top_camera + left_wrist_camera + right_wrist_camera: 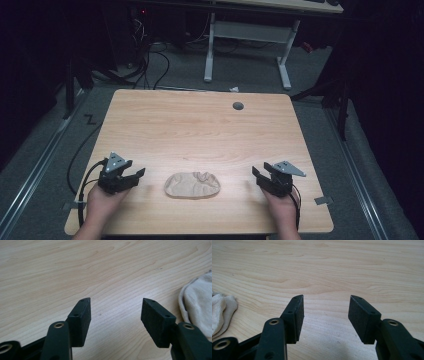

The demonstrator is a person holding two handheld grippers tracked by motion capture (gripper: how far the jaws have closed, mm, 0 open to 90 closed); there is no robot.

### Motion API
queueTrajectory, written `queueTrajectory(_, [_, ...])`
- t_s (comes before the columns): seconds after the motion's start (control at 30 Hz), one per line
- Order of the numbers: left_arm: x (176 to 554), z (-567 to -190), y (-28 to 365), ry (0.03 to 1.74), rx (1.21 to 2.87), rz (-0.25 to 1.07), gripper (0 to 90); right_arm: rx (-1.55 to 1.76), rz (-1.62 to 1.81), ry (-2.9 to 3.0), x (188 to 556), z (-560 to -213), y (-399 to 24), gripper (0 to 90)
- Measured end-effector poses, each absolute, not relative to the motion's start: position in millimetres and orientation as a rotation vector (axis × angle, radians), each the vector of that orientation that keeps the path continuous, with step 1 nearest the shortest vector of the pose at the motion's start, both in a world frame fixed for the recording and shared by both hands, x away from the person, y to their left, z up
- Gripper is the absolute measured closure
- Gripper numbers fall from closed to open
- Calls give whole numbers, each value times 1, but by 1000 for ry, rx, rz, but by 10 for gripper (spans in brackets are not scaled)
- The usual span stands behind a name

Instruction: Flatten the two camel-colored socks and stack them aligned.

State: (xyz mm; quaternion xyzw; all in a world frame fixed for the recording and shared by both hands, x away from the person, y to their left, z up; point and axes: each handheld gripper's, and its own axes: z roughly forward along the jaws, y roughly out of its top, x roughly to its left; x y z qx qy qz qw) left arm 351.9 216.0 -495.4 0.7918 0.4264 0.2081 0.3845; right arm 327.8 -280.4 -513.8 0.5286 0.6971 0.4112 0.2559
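Folded beige cloth (pixel 192 185) lies on the surface (pixel 200 130) between left gripper (pixel 134 176) and right gripper (pixel 261 176), fingers spread, empty; next move probably calls for reaching inward to pinch its edges.

1. A light wooden table (pixel 200 125) with rounded corners fills the middle, lit from above.
2. A round grey cap (pixel 238 106) sits near its far edge.
3. Grey carpet (pixel 320 145) covers the floor around it.
4. Behind stands a desk with a white frame (pixel 247 47).
5. Black cables (pixel 150 65) trail on the floor at the far left.
6. The room's edges are dark.
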Motion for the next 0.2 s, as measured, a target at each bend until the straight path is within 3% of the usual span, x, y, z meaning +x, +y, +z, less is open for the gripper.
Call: queueTrajectory(0.2, [345, -489, 217, 1081, 1991, 559, 423, 1383, 1100, 1926, 330, -514, -273, 469])
